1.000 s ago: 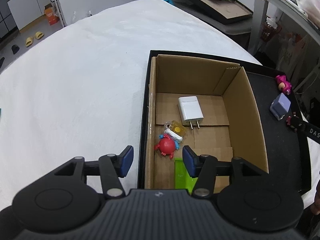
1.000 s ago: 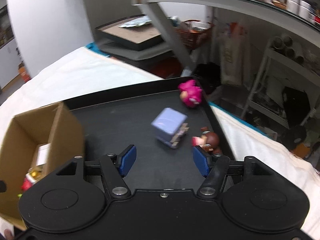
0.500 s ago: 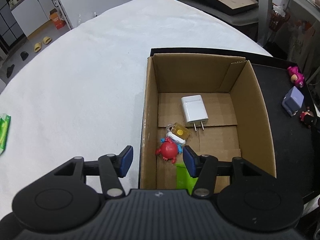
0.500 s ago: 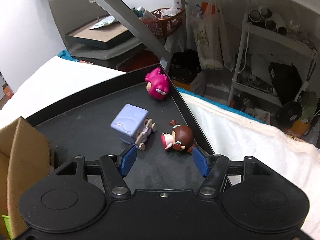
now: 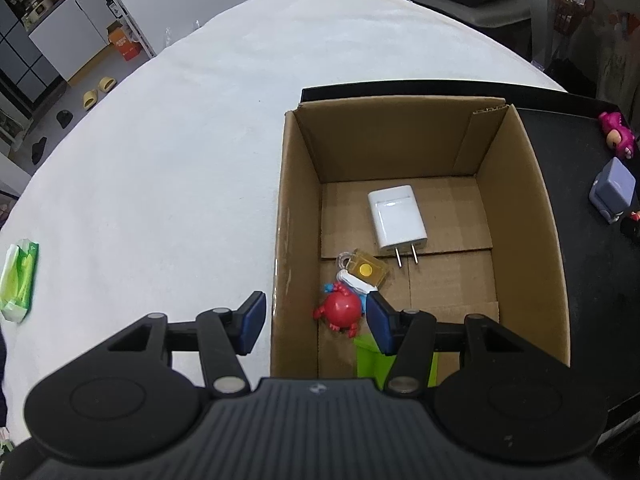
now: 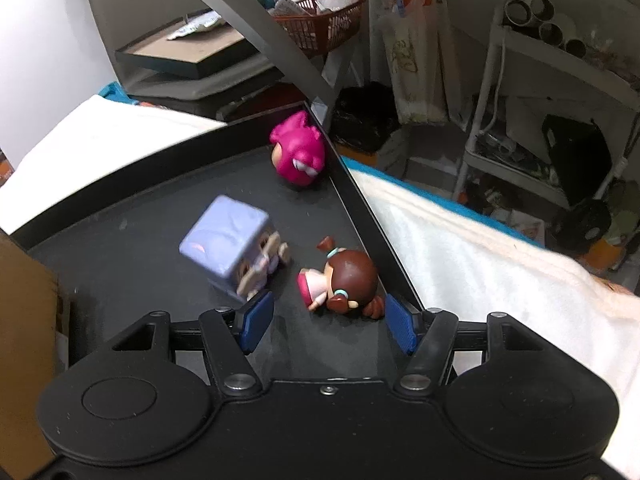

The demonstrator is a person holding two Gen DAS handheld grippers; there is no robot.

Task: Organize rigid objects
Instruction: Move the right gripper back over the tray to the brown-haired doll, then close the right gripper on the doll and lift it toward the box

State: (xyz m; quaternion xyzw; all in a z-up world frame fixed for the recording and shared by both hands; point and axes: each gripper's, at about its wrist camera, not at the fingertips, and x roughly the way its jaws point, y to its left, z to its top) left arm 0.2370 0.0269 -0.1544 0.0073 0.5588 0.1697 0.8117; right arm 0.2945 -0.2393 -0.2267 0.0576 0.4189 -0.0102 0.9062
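Where cardboard box (image 5: 520,216) holds white charger (image 5: 396,220), red toy (image 5: 342,312), yellow tag (image 5: 366,271)

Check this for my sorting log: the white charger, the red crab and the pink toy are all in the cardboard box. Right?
Not quite. The pink toy lies on the black tray, outside the box, as the left wrist view shows. The charger and the crab are in the box.

Green packet (image 5: 19,278) lies on the white-covered worktop (image 5: 168,184). Yellow slippers (image 5: 98,92) rest on the floor. Red basket (image 6: 320,26) sits behind.
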